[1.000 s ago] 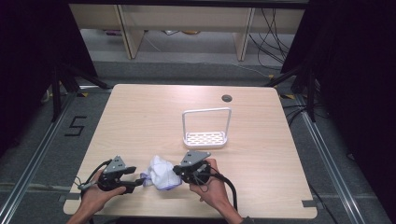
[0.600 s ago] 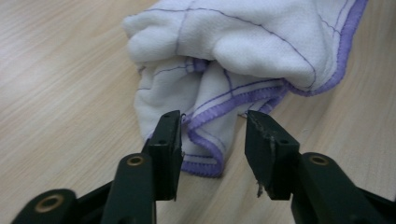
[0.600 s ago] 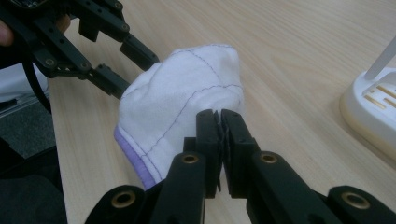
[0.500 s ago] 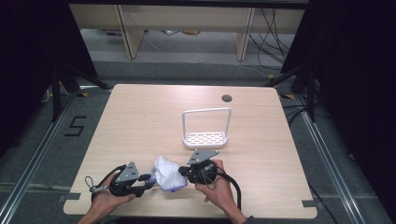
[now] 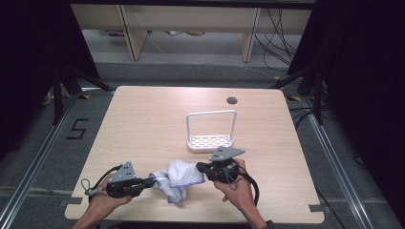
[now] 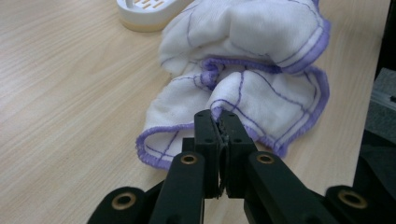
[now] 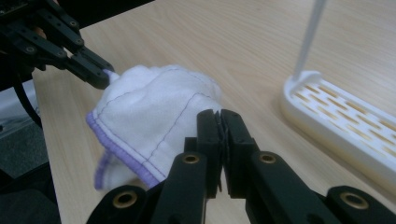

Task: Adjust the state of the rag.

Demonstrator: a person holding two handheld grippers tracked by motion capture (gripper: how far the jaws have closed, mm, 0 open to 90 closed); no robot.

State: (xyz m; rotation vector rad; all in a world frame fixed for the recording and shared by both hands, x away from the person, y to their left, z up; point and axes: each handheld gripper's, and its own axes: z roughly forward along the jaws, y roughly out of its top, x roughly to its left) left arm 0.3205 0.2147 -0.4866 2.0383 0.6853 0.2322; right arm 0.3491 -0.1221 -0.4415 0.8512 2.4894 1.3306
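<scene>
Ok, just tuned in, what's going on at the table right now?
A person holds a tool in each hand, both shut on a crumpled white cloth with purple trim near the table's front edge. The left tool pinches its left end, the right tool its right side, as if about to spread it. A white rack stands untouched behind.

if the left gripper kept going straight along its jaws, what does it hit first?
The cloth. The left gripper is already shut on its near edge, so pushing on would just bunch it. Beyond the cloth, roughly in that line, sits the right gripper; the white rack lies off to one side.
</scene>
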